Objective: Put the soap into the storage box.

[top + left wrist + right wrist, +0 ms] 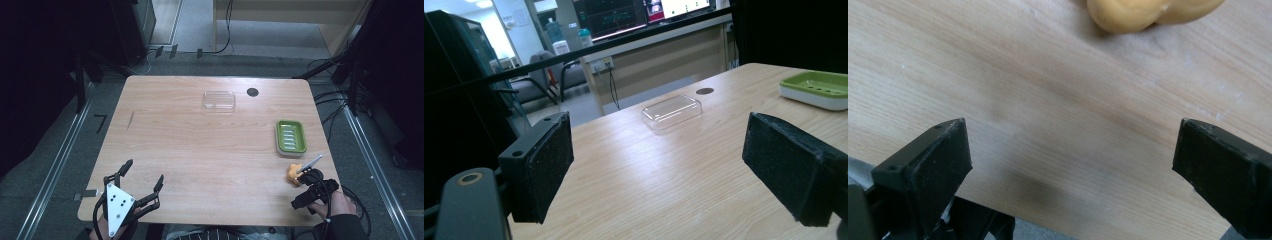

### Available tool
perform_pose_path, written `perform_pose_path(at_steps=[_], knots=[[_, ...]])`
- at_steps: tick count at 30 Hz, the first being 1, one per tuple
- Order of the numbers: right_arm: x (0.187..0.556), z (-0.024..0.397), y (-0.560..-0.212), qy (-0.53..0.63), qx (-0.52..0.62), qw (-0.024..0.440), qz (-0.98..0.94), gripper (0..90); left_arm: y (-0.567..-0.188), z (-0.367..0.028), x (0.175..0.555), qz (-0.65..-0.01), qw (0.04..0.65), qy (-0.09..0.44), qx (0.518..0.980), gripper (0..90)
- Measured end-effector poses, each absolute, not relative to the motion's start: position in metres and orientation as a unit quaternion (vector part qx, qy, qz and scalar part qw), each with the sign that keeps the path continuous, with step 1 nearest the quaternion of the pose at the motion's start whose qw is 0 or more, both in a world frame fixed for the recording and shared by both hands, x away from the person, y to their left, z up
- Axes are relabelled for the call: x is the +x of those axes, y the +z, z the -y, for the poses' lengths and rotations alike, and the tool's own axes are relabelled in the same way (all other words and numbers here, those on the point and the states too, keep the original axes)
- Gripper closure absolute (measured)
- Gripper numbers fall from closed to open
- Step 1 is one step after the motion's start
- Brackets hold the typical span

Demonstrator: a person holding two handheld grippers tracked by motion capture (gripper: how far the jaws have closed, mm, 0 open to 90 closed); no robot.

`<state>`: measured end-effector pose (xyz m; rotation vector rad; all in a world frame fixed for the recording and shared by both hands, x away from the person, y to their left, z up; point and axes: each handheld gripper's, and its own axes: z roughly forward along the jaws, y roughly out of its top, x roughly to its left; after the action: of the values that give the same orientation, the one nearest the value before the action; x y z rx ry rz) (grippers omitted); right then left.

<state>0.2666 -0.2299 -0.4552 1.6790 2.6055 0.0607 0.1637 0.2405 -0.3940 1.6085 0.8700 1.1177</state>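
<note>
- Reaching for the orange soft piece (294, 173) looks like the step in hand: the right claw (1070, 165) hangs over the near right corner of the tabletop (200, 150) with its jaws spread wide and nothing between them, and the piece lies just beyond, apart from them.
- Closing that gap is what the next move calls for, by my reading: push the claw forward until the piece sits between the jaws, then squeeze gently, since it looks soft and rounded.
- At the near left edge, the left claw (142, 175) rests with its jaws wide apart and nothing held, well away from the piece.
- Just beyond the piece on the right stands a green soap dish (291, 136), a likely place to put it; nothing lies between the two.
- Farther off, near the middle of the far edge, a clear plastic lid (219, 100) lies flat, with a small dark round hole (252, 92) just to its right.
- Neither stands in the way.
</note>
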Motion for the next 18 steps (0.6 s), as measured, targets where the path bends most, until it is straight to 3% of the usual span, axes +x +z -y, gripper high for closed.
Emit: perform_pose_path(at_steps=[18], knots=[[0.291,0.225,-0.457,0.027,0.522,0.022,-0.852,2.1,-0.394,-0.24,0.164,-0.356,0.476,0.459,0.661,13.0]])
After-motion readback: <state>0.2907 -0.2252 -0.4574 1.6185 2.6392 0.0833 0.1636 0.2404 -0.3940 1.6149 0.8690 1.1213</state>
